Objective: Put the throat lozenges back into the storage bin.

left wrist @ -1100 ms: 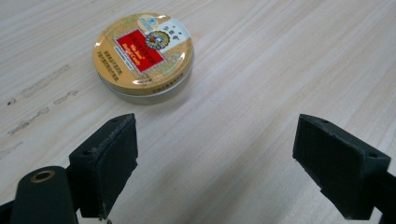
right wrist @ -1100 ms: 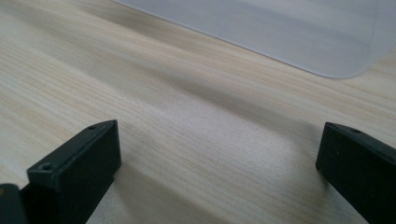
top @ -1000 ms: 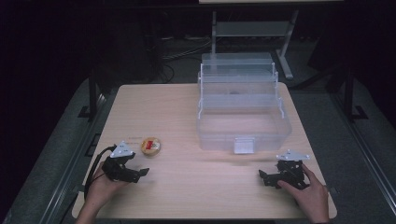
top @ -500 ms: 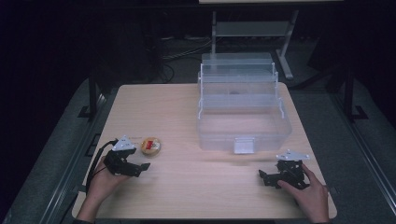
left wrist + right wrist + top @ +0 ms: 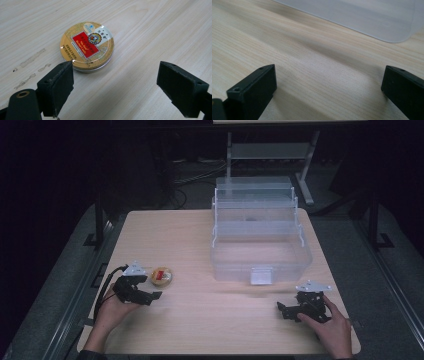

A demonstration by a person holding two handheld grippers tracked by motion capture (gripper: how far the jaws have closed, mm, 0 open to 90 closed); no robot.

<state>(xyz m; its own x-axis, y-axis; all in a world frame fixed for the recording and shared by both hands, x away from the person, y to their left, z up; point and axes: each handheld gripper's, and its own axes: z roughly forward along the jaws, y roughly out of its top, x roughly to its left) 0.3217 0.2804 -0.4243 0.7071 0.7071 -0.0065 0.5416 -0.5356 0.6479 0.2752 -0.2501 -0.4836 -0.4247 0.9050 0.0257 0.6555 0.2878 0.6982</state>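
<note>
A small round tin (image 5: 87, 46) with a gold and red lid lies flat on the wooden table (image 5: 200, 240), near its left front corner. The left gripper (image 5: 120, 85) is low and just in front of the tin, with its jaws wide apart and nothing in them. It looks like the reach before the grab. Next, it needs to go forward so the jaws sit on both sides of the tin, then squeeze. The right gripper (image 5: 286, 309) rests on the table near the clear plastic box (image 5: 260, 245), jaws apart too.
</note>
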